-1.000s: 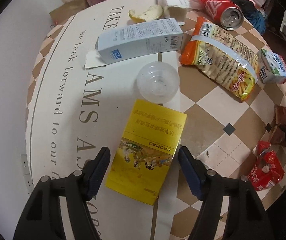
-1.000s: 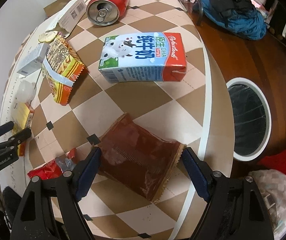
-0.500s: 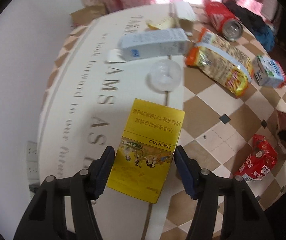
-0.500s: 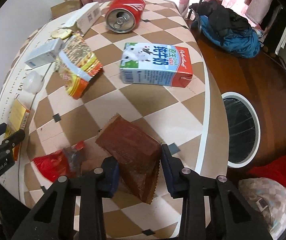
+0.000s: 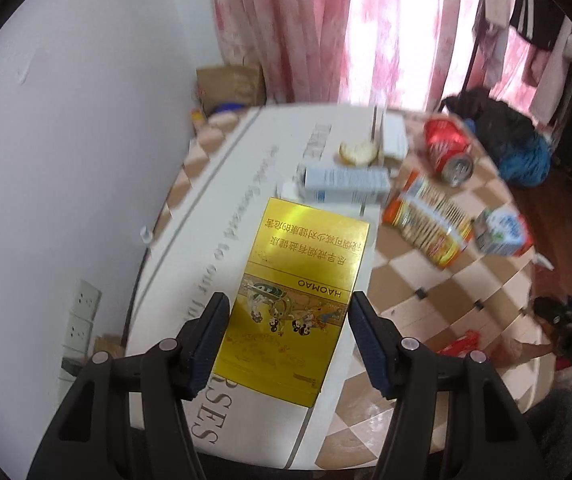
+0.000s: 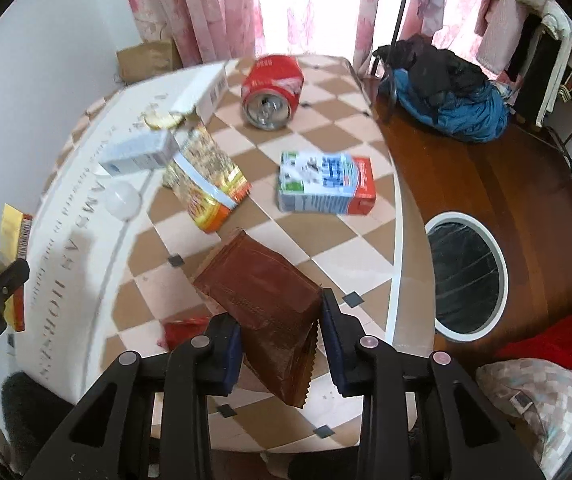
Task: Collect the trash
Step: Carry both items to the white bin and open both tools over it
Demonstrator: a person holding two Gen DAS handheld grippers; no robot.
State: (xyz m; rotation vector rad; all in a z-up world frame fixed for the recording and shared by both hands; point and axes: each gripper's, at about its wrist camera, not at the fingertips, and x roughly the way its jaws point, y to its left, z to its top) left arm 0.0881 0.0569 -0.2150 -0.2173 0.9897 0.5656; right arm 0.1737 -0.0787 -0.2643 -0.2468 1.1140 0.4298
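Left gripper (image 5: 289,334): you hold it raised above the table's left edge and tilted up toward the curtains, its blue pads pressed to both long sides of the yellow box (image 5: 300,288). The box is clear of the tabletop, its gold face toward the camera.

Table (image 6: 85,216): white band with grey lettering on the left, brown and cream checks on the right.

Far left corner: a banana peel (image 5: 358,152) beside a white carton (image 5: 394,138), with a pale blue box (image 5: 346,186) lying flat just in front of them.

Middle of the table: a clear plastic lid (image 6: 123,201) near the lettering; an orange snack bag (image 6: 205,182) lying between the pale blue box and the milk carton (image 6: 326,188); a red soda can (image 6: 271,90) on its side near the far edge, its open top facing you.

Near edge: a crumpled red wrapper (image 6: 183,330) lies just left of your right gripper.

Right gripper (image 6: 281,344): you hold it level over the near edge, fingers narrowed onto the brown wrapper (image 6: 263,304), which hangs tilted between the pads, serrated end down.

Right of the table: a white-rimmed bin (image 6: 466,276) with a black liner stands on the wooden floor, well apart from a blue and black bundle of clothes (image 6: 446,96).
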